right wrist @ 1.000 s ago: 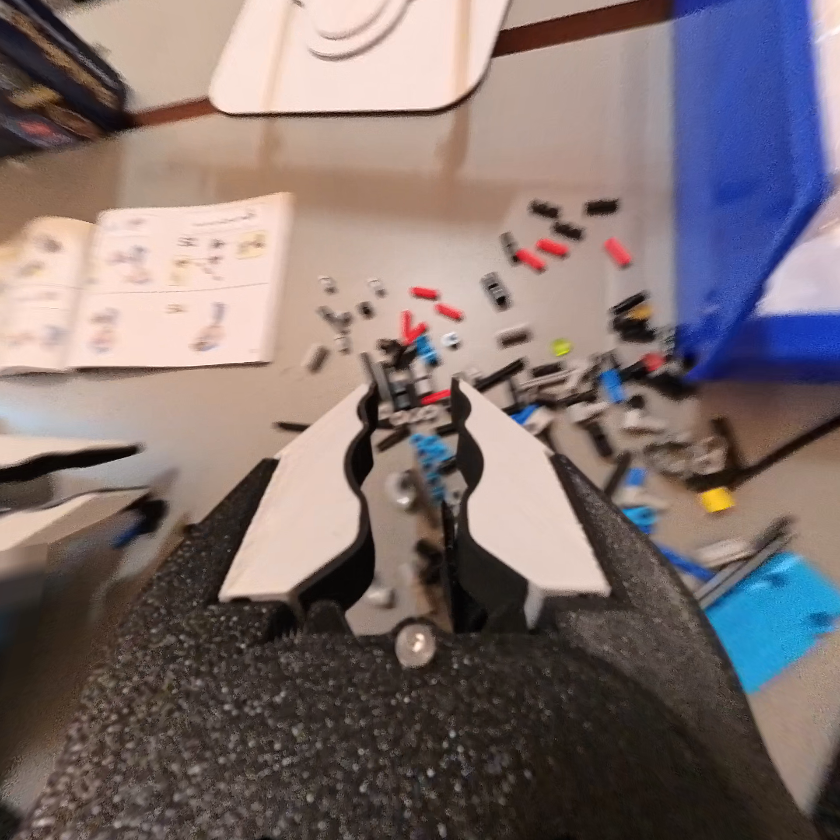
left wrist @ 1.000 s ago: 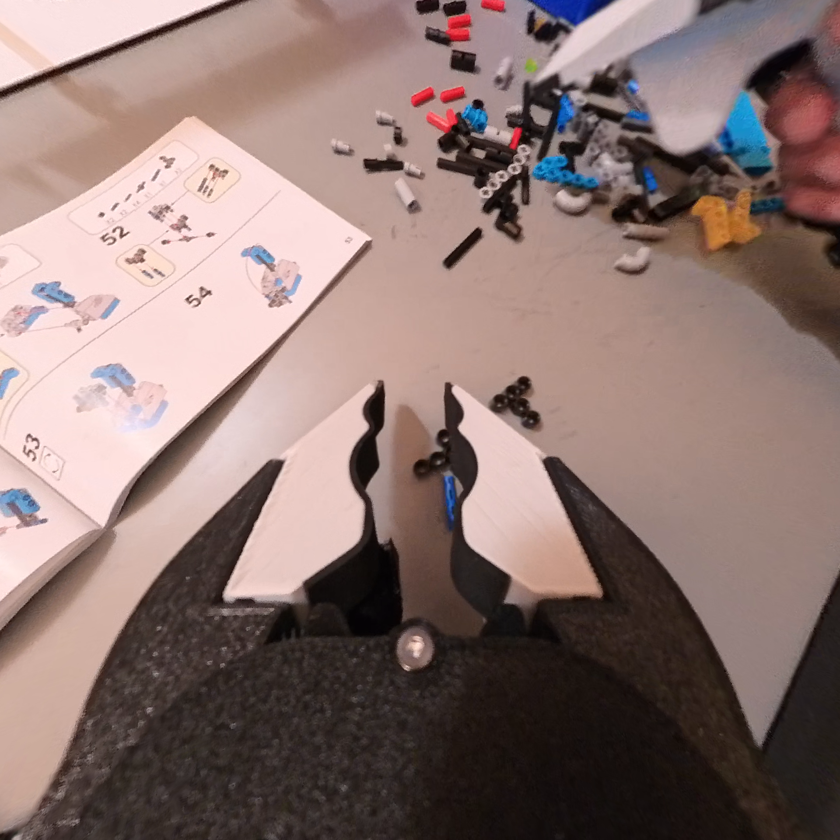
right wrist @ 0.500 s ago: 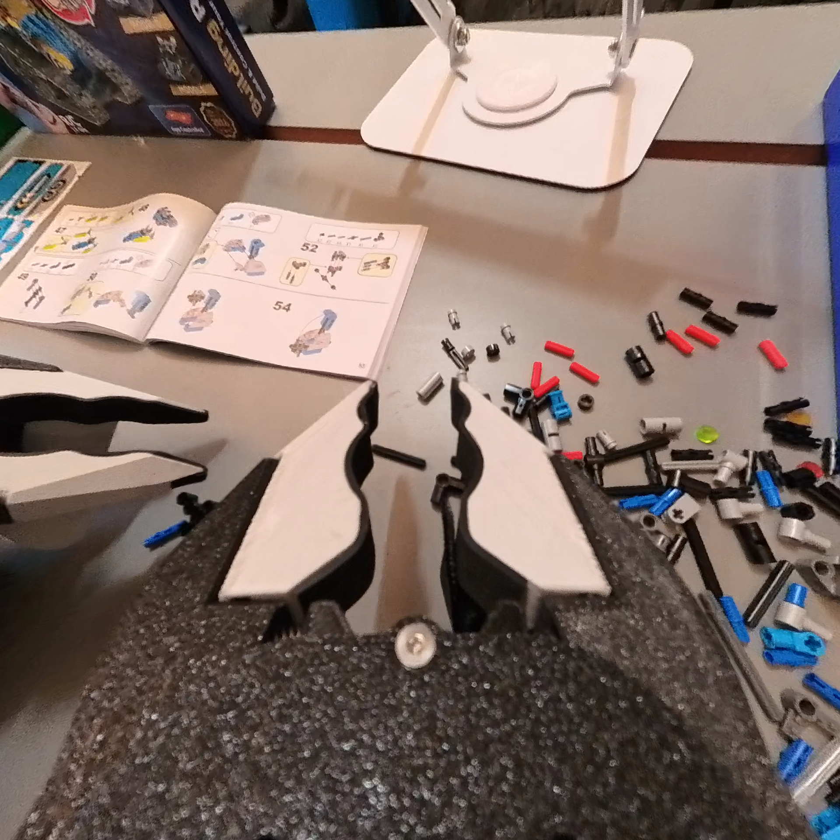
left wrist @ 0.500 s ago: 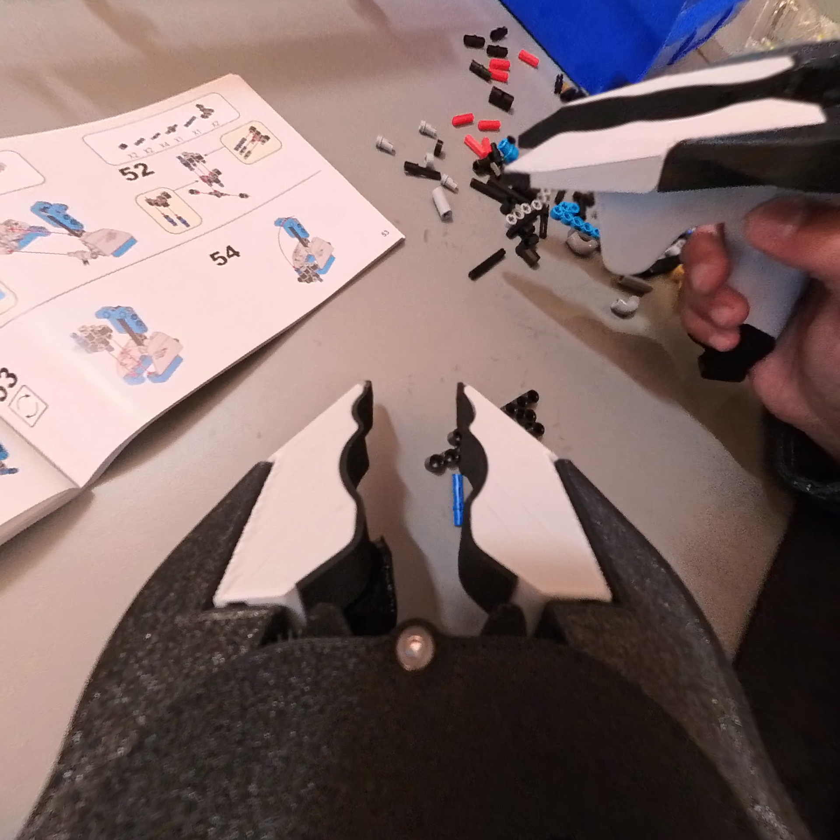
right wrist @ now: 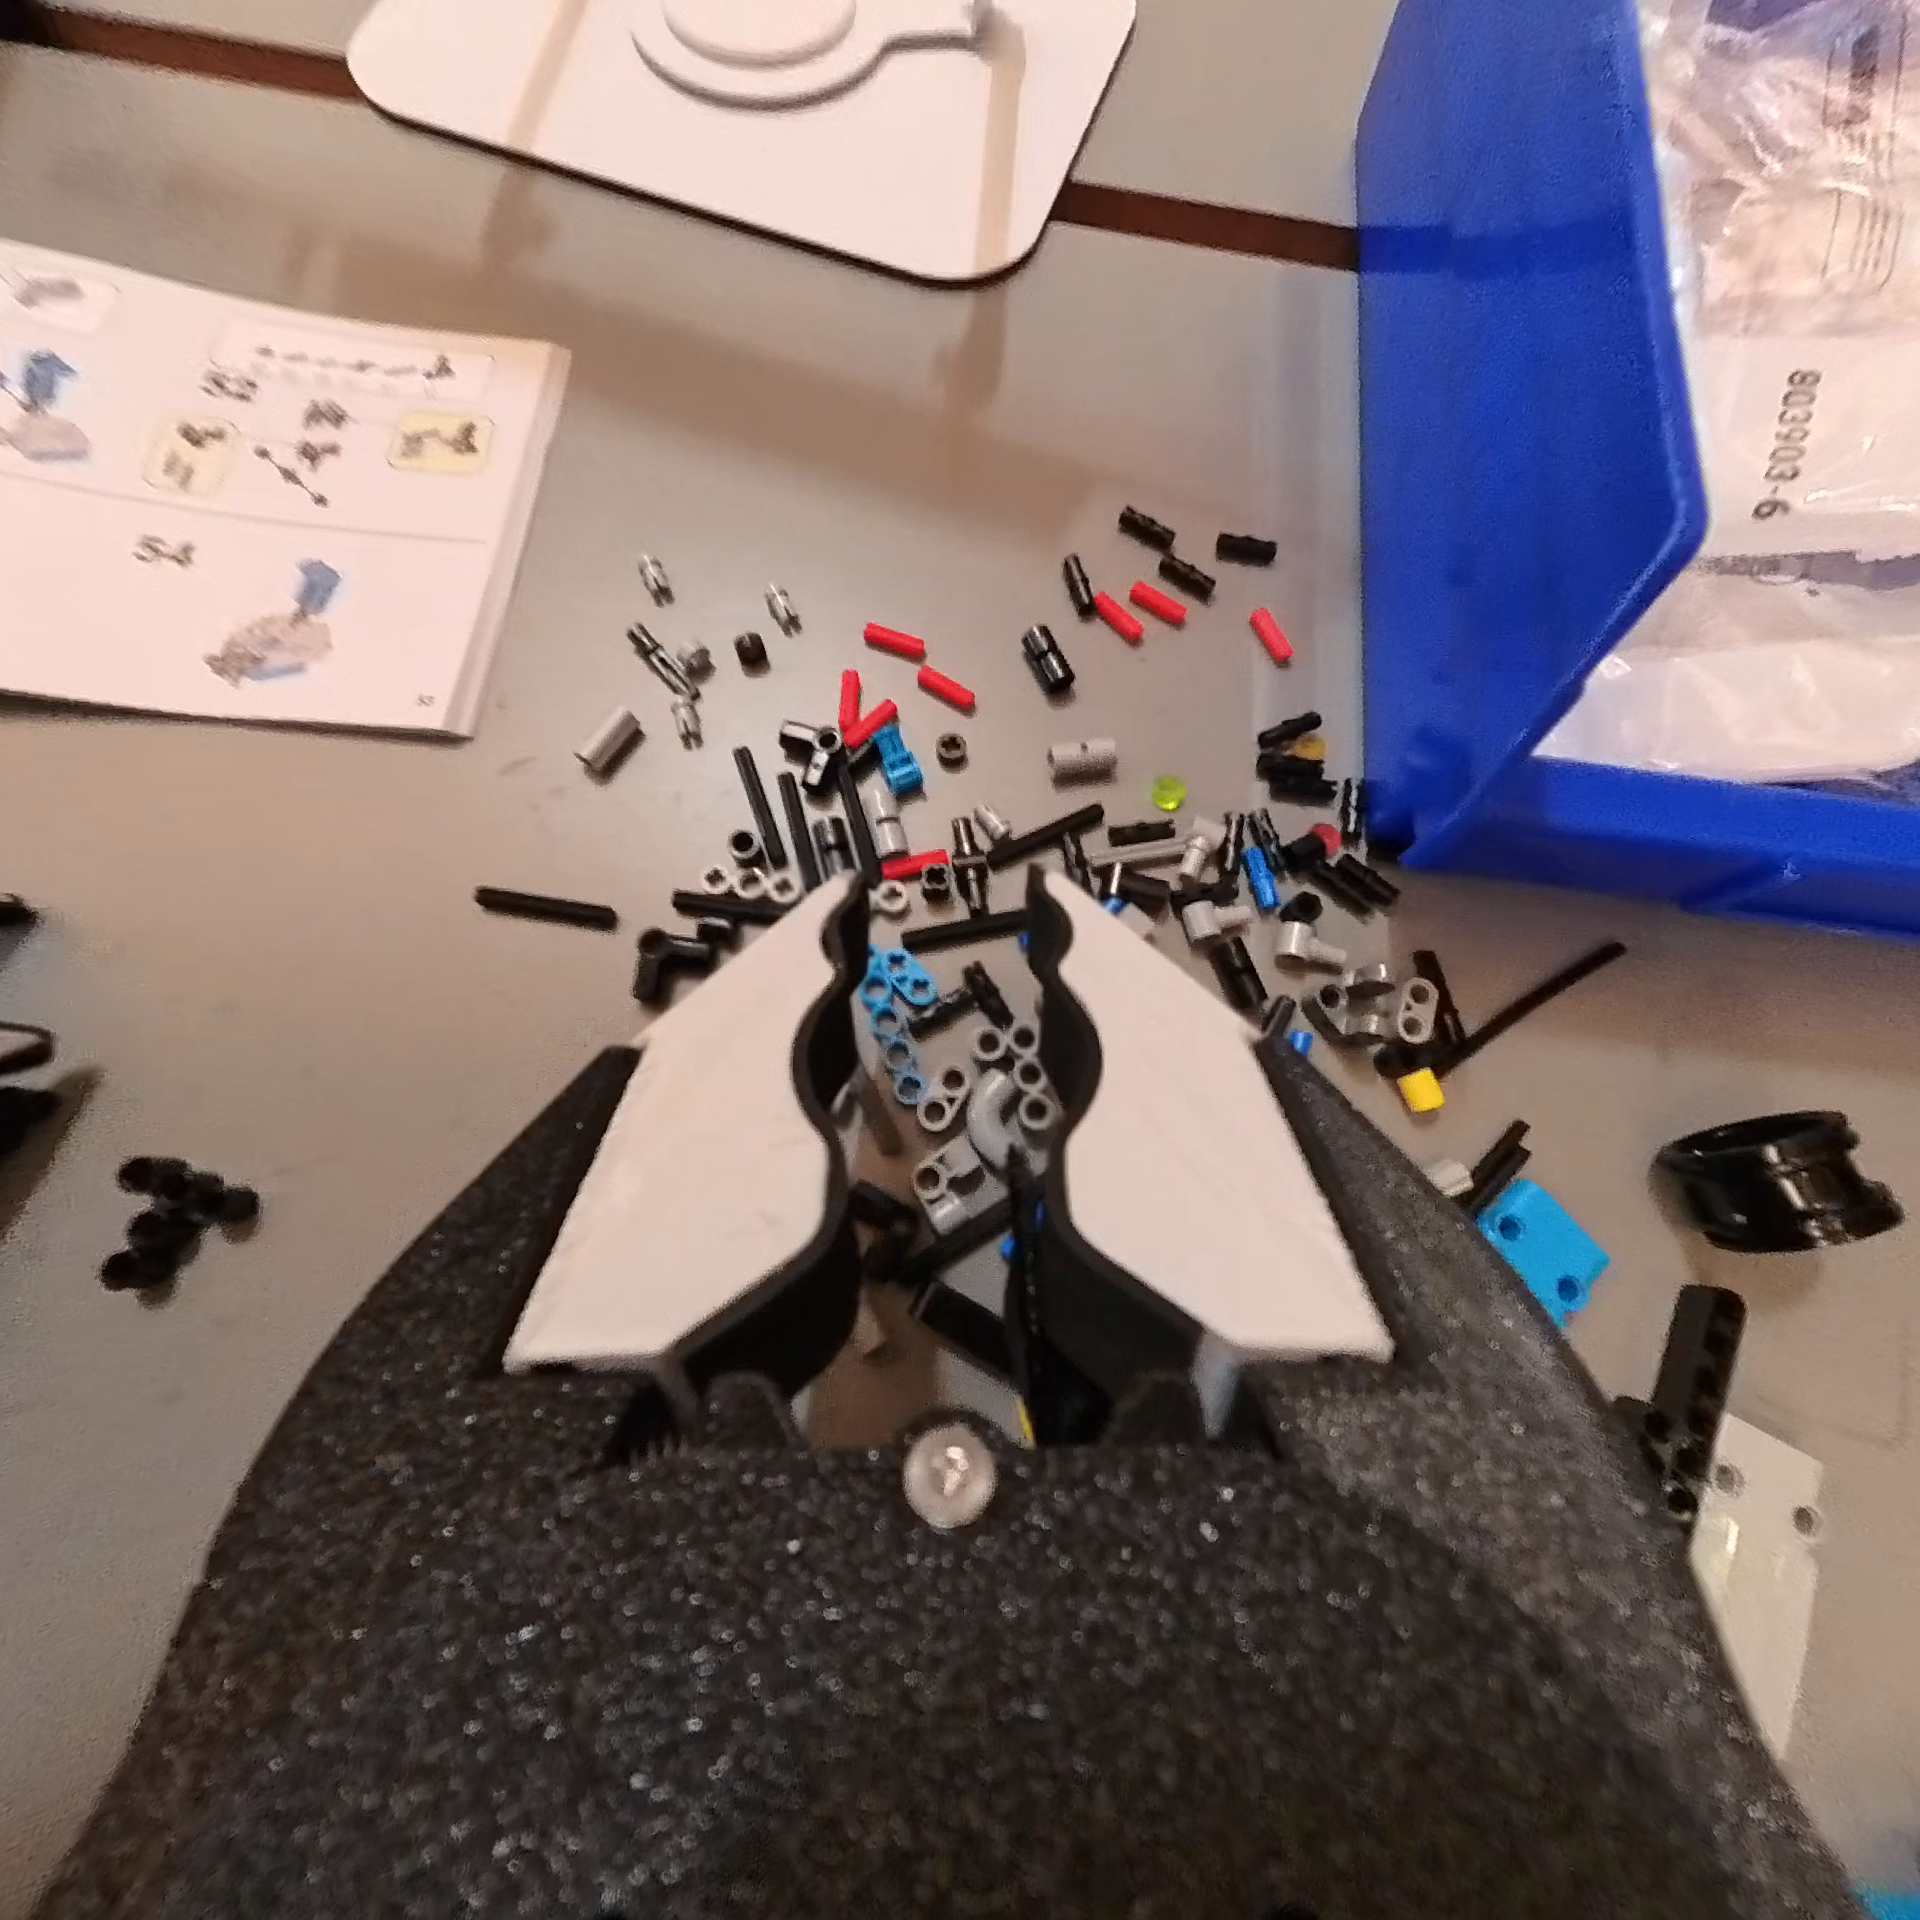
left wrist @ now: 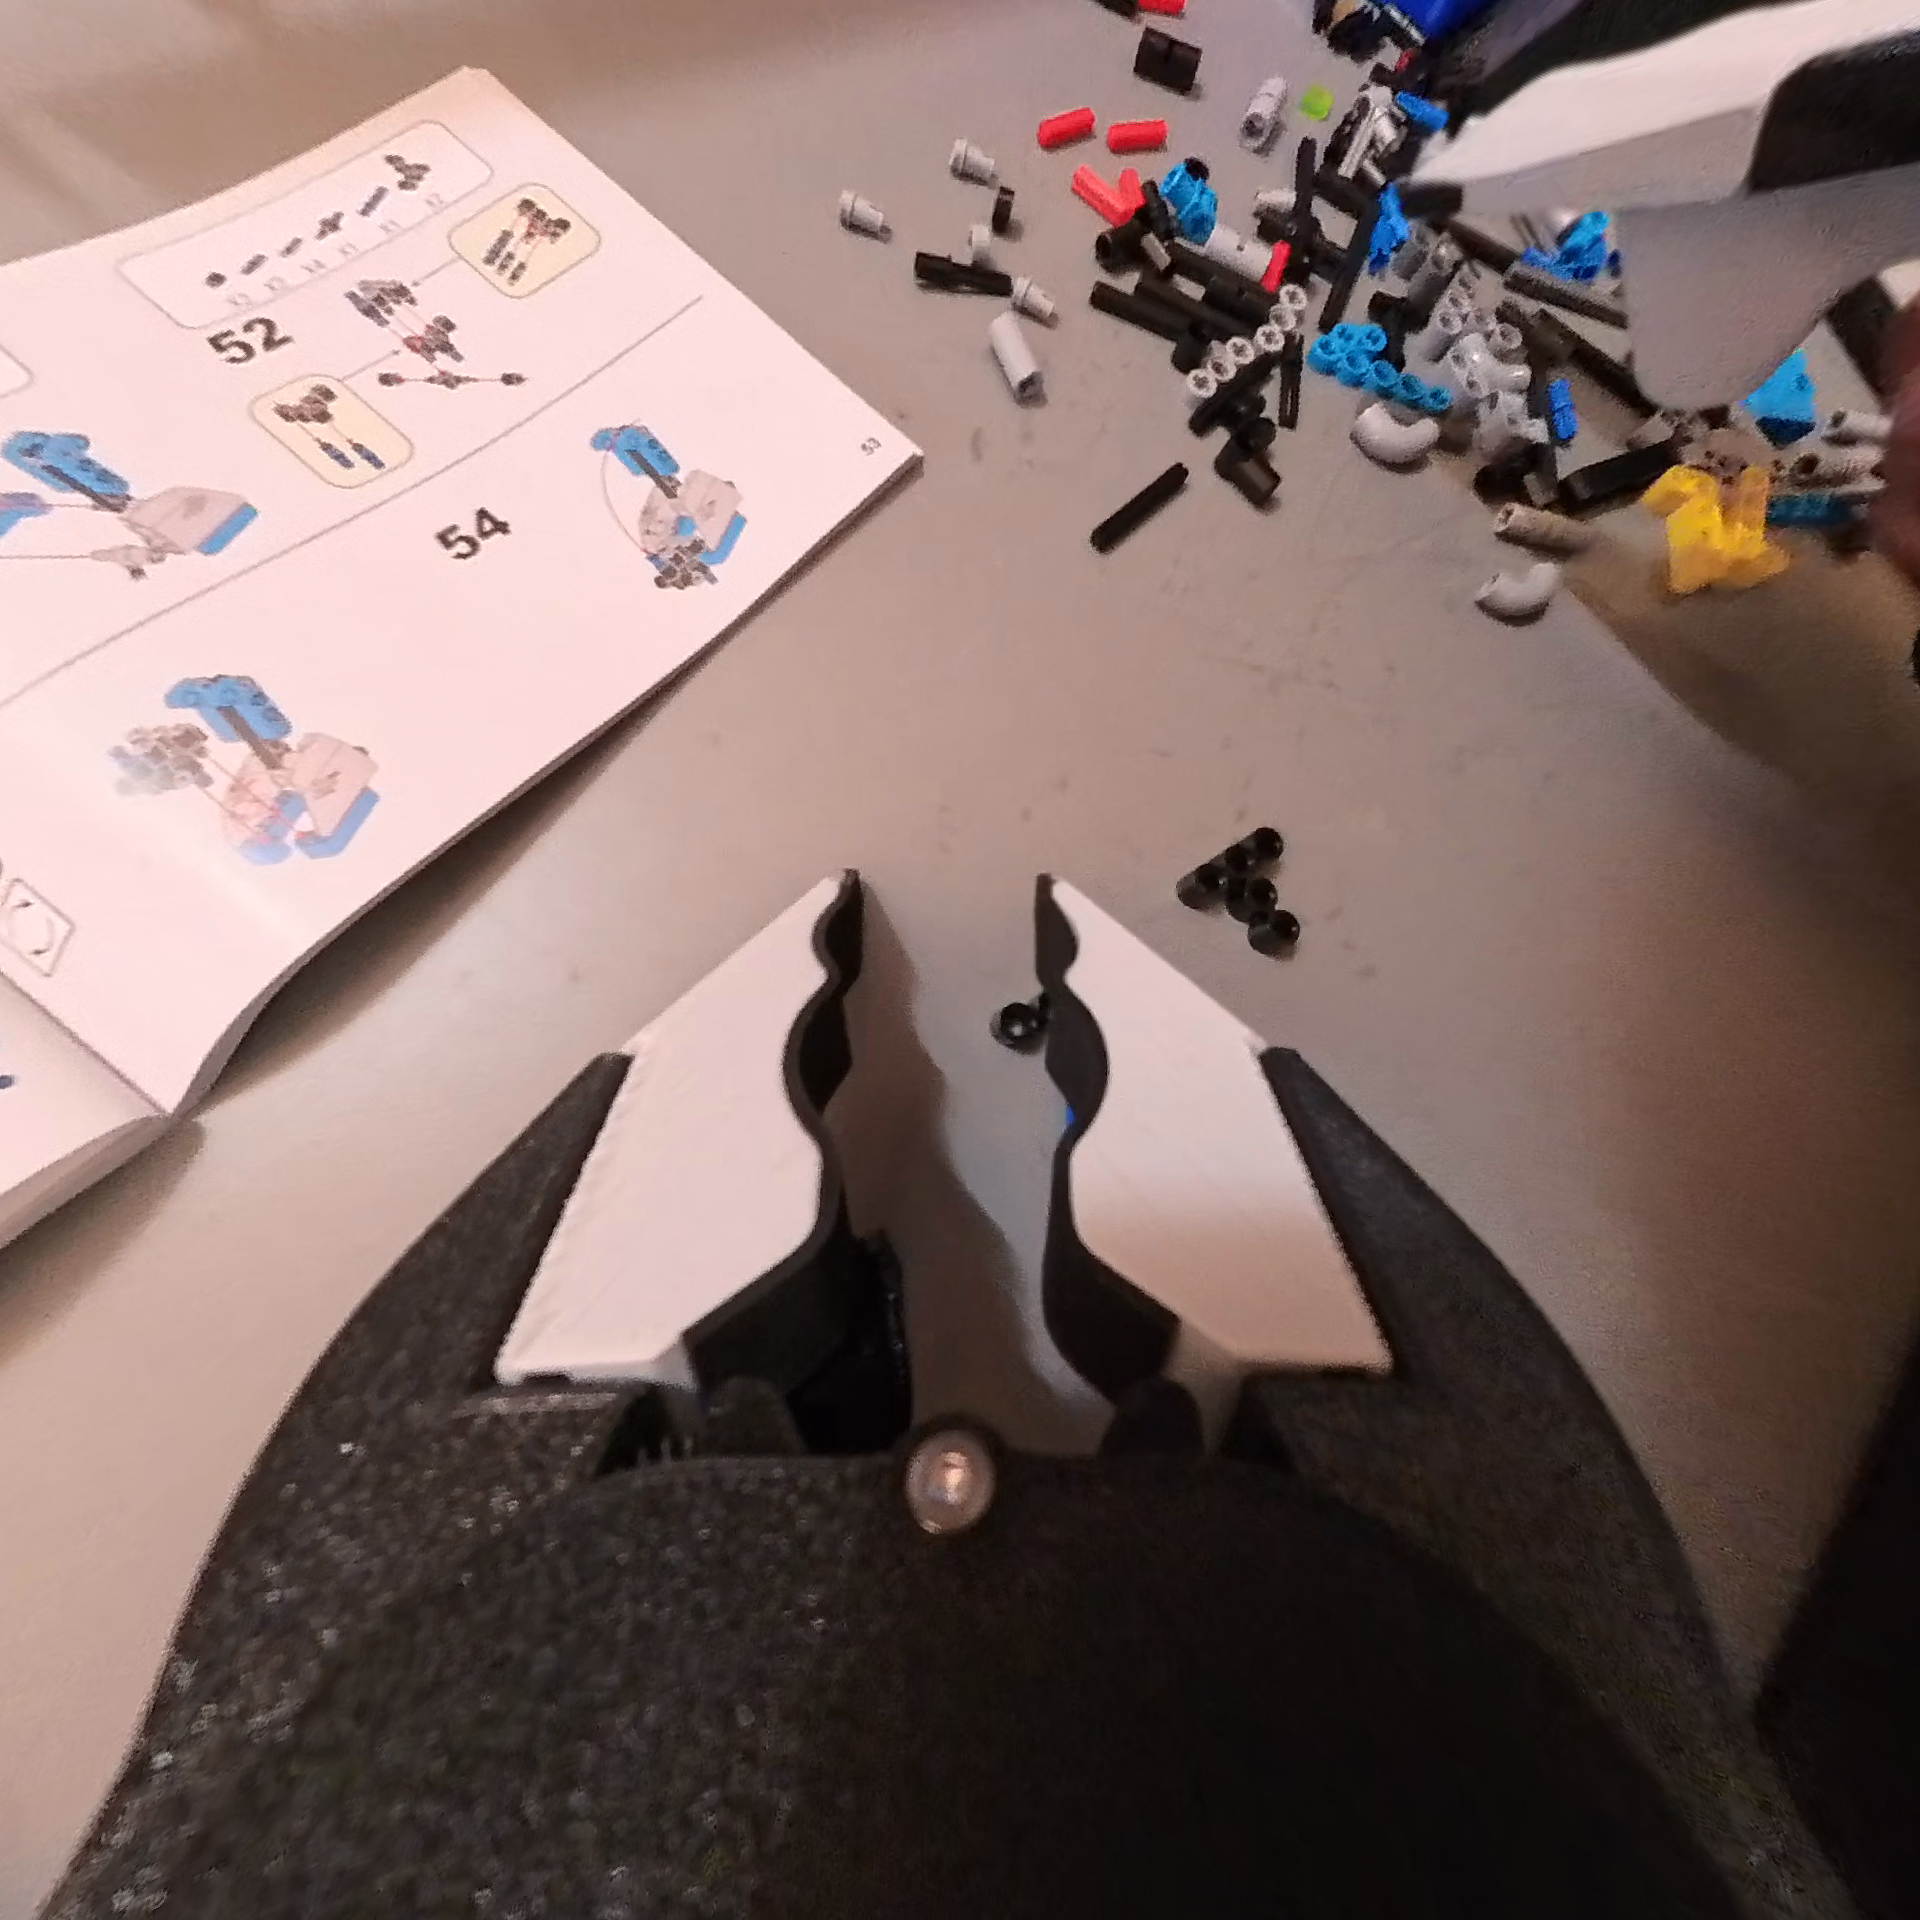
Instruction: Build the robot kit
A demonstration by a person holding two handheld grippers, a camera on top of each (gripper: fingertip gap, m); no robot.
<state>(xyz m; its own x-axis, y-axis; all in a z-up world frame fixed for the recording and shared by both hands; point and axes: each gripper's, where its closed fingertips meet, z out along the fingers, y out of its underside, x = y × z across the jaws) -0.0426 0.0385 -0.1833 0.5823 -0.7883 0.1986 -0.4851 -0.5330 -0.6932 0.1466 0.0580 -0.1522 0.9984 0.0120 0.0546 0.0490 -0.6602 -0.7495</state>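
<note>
My left gripper [left wrist: 945,894] is open and empty, low over the grey table. A black connector [left wrist: 1023,1023] lies by its right finger, and a cluster of black connectors [left wrist: 1242,888] lies just ahead to the right. My right gripper [right wrist: 945,894] is open over a scattered pile of small building parts [right wrist: 1039,831]. A light blue beam [right wrist: 894,1008] and grey connectors [right wrist: 997,1081] lie on the table between its fingers. The right gripper also shows in the left wrist view [left wrist: 1662,208], above the pile [left wrist: 1299,291].
An open instruction booklet [left wrist: 416,468] lies left of the pile, also in the right wrist view [right wrist: 260,499]. A blue bin [right wrist: 1507,520] with plastic bags stands at the right. A white stand base [right wrist: 748,114] is behind, and a black ring [right wrist: 1787,1184] and light blue block [right wrist: 1538,1242] lie at the right. One gripper's finger ends stand about 20 centimeters off the other's.
My right gripper has swung right, from near the booklet to over the pile by the blue bin. My left gripper has shifted slightly. Both have stayed open.
</note>
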